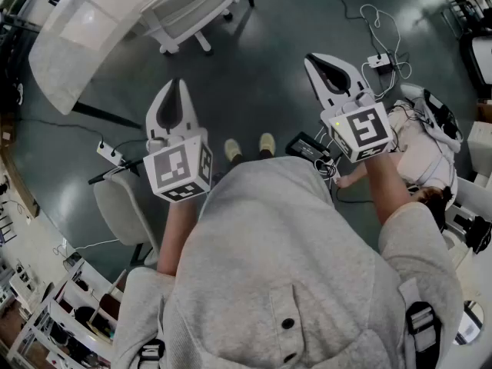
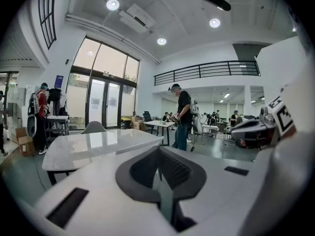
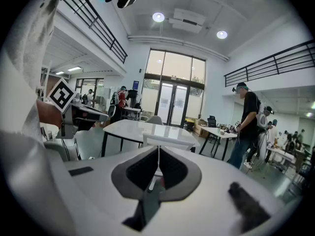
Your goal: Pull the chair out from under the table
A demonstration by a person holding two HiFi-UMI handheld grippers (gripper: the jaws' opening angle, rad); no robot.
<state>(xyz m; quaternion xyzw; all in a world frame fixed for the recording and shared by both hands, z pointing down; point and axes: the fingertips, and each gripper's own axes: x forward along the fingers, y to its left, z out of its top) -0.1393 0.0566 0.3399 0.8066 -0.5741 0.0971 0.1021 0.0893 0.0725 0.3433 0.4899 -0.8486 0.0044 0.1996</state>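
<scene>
Left claw (image 1: 178, 83), right claw (image 1: 310, 58) closed; chair (image 1: 192, 10) at table (image 1: 73, 41); cables (image 1: 375, 18) nearby.

floor, right of right gripper (image 1: 314, 60): white power strip (image 1: 378, 60), looped cables | floor, left of left gripper (image 1: 177, 87): second power strip (image 1: 110, 154) | far ahead of both: glass doors (image 2: 101, 102), standing person in black (image 2: 183, 116) | high above: balcony railing (image 2: 206, 70), round ceiling lights (image 2: 112, 4)

The person wears a grey hooded top (image 1: 292, 267), black buckled straps (image 1: 422, 323) and pale yellow shoes (image 1: 267, 143). The white left gripper (image 1: 178, 84) and right gripper (image 1: 311, 58) carry black-and-white marker cubes (image 1: 181, 169).
</scene>
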